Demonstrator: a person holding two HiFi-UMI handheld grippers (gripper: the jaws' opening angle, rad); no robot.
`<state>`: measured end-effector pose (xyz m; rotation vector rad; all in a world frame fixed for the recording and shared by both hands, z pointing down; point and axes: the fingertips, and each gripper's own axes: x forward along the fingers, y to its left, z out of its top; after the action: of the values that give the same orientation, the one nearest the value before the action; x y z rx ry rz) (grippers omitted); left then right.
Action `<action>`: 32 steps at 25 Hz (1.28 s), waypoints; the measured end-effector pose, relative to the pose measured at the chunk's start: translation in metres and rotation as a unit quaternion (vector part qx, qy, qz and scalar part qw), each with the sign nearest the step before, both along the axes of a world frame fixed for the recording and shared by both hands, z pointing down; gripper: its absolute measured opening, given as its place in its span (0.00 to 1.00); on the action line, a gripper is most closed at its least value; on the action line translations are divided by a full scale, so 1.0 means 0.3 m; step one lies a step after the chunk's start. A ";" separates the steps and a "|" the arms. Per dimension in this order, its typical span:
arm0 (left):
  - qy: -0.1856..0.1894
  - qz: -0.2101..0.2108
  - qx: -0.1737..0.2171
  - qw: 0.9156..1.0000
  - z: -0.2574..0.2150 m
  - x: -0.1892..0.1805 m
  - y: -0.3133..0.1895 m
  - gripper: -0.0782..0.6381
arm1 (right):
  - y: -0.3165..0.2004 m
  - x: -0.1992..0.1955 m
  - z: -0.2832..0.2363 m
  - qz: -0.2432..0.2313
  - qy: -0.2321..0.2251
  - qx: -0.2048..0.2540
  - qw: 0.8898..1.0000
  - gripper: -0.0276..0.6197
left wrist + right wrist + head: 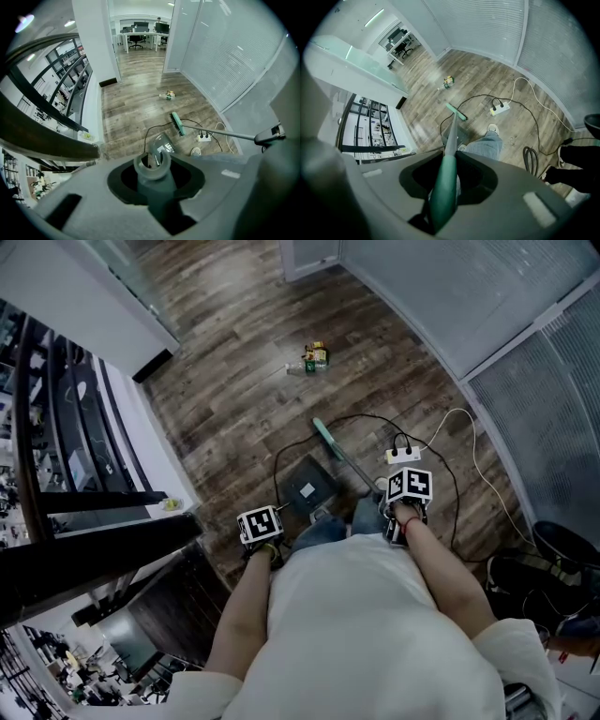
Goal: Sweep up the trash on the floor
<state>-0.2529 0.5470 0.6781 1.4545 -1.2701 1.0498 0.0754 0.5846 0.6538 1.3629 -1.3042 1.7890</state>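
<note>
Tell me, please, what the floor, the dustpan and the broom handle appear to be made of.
The floor: brown planks with streaky grain, matt; wood or wood-look laminate. The dustpan: dark grey, smooth, faint sheen; probably plastic. The broom handle: thin pale-grey shaft, likely metal, with a green grip that looks like plastic or rubber.

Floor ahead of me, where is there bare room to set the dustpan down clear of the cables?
Bare wood lies between the trash and the broom, and left of both. Crowded: black cable loops beside the dustpan and around the power strip, with a white cord toward the glass wall.
</note>
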 end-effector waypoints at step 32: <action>-0.029 -0.019 0.053 0.998 -0.103 -0.073 -0.309 0.24 | -0.340 0.048 -0.017 0.026 -0.010 0.020 0.999 0.19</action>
<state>-0.2746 0.4544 0.6473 1.4836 -1.4078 1.0194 0.0897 0.4828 0.6488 1.4168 -1.3316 1.8250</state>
